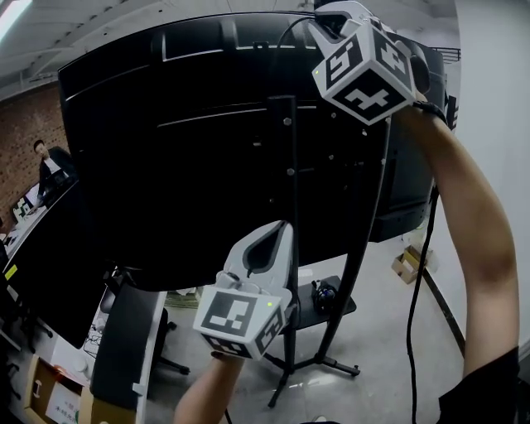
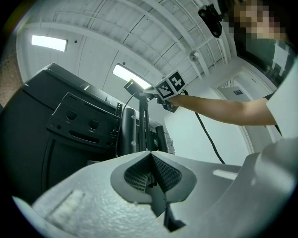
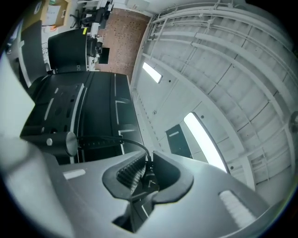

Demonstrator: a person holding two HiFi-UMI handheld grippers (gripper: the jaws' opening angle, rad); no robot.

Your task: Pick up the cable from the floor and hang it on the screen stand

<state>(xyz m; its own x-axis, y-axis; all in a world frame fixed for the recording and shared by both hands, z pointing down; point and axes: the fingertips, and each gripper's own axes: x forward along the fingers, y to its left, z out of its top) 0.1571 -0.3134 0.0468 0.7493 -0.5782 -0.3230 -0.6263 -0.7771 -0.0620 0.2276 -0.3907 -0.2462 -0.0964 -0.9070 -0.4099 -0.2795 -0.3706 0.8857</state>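
My right gripper (image 1: 331,21) is raised to the top edge of the big black screen (image 1: 190,166), seen from behind. Its jaws are shut on the black cable's plug (image 3: 146,175). From the plug the cable (image 3: 116,141) arcs over toward the round end of a stand tube (image 3: 59,142). The rest of the cable (image 1: 412,298) hangs down past my right arm toward the floor. The screen stand's pole (image 1: 290,199) runs down the screen's back. My left gripper (image 1: 277,230) points up below the screen, shut with nothing in it, its pads (image 2: 160,169) meeting.
The stand's legs (image 1: 327,364) spread on the grey floor, with a small tray (image 1: 341,308) carrying a dark object. A cardboard box (image 1: 406,265) lies at the right. An office chair (image 1: 124,339) and desks are lower left; a person (image 1: 50,170) stands far left.
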